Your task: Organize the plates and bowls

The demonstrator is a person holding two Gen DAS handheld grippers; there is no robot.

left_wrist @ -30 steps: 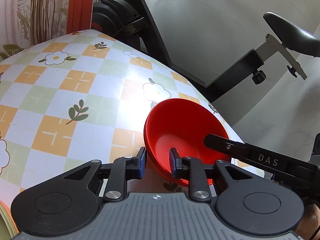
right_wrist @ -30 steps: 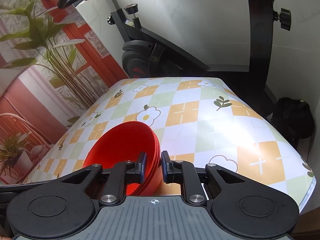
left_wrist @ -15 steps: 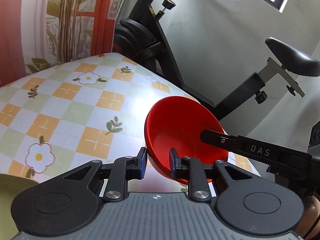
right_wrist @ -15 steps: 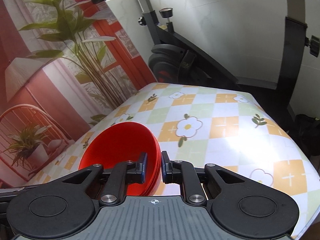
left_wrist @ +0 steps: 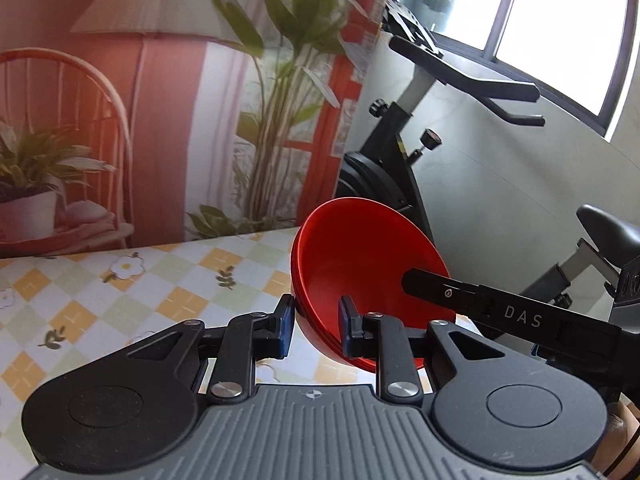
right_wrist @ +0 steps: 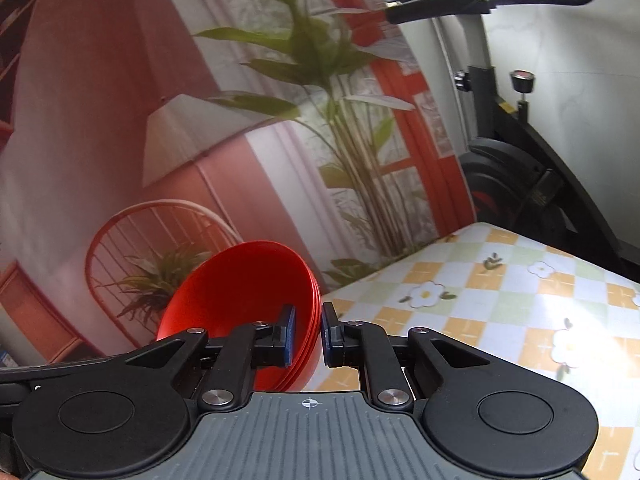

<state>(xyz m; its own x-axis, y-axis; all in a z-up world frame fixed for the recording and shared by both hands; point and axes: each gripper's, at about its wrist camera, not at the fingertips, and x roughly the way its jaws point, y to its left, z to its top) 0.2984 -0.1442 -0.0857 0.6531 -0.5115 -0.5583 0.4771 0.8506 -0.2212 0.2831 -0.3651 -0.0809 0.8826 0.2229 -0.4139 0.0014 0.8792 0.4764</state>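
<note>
Stack of red bowls (left_wrist: 360,264) held in the air above the near right part of the table (left_wrist: 120,292), tipped on edge so the mouth faces up and toward the left-wrist camera; the rim plane stands steeply. At least four nested rims show in the right-wrist view (exact count unclear). Inside of the top bowl is bare apart from the finger tips reaching into it. Left gripper (left_wrist: 316,326) narrowed onto the near left rim, one pad inside, one outside. Right gripper (right_wrist: 308,334) pinches the opposite rim the same way, nearly closed. Exercise bike (left_wrist: 420,168) beyond the table, printed backdrop (left_wrist: 160,100) at far left.
</note>
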